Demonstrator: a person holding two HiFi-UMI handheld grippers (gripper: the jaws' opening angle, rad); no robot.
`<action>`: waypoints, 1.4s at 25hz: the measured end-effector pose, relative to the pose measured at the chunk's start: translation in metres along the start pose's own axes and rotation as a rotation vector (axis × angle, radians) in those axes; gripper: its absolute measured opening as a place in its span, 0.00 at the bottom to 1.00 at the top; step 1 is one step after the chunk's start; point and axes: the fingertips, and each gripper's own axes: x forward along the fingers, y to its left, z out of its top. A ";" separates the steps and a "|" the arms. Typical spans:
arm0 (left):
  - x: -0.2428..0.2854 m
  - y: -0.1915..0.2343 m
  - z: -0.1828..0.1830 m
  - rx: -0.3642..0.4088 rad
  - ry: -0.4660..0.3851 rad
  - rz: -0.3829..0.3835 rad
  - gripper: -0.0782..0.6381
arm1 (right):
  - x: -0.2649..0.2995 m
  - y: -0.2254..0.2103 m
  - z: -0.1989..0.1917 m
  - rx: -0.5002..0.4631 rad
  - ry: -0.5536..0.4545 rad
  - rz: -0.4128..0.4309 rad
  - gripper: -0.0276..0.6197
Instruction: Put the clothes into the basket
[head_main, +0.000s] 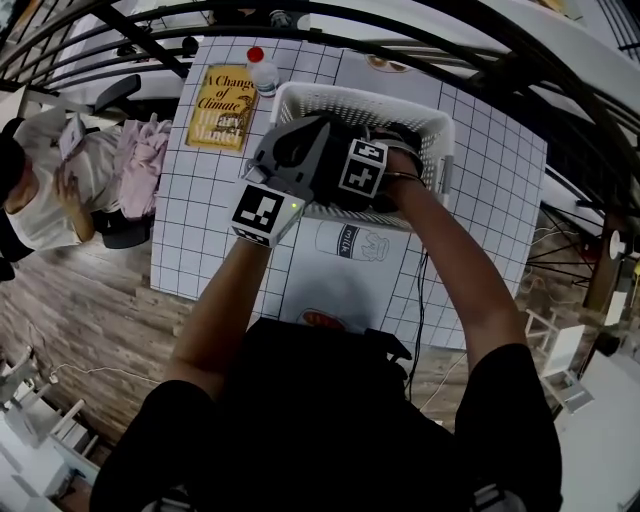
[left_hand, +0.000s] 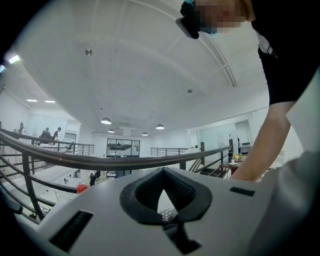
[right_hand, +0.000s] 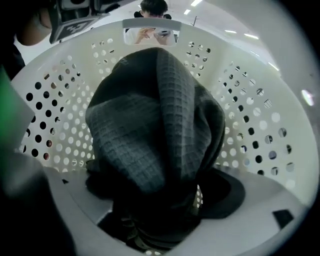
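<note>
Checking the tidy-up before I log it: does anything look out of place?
Yes: a pink garment lies heaped beside the table, at the head view's left, outside the basket. The dark grey cloth is already down inside the basket, between the right gripper's open jaws.

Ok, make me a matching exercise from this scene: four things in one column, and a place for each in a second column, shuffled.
Things
1 yellow book
2 red-capped bottle
3 dark grey garment
4 pink clothes

Places
A inside the white basket
B off the table, beside its edge
C standing between book and basket
D lying flat on the table

Pairs: 1-D, 2-C, 3-A, 4-B
</note>
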 end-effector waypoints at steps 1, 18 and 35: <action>0.000 0.001 0.000 0.000 0.001 0.000 0.11 | -0.003 -0.001 0.002 -0.001 -0.007 -0.002 0.72; -0.033 -0.021 0.023 0.001 -0.003 0.000 0.11 | -0.164 0.012 0.027 0.144 -0.256 -0.131 0.73; -0.133 -0.103 0.079 -0.043 -0.007 -0.119 0.11 | -0.334 0.102 0.067 0.499 -0.945 -0.300 0.72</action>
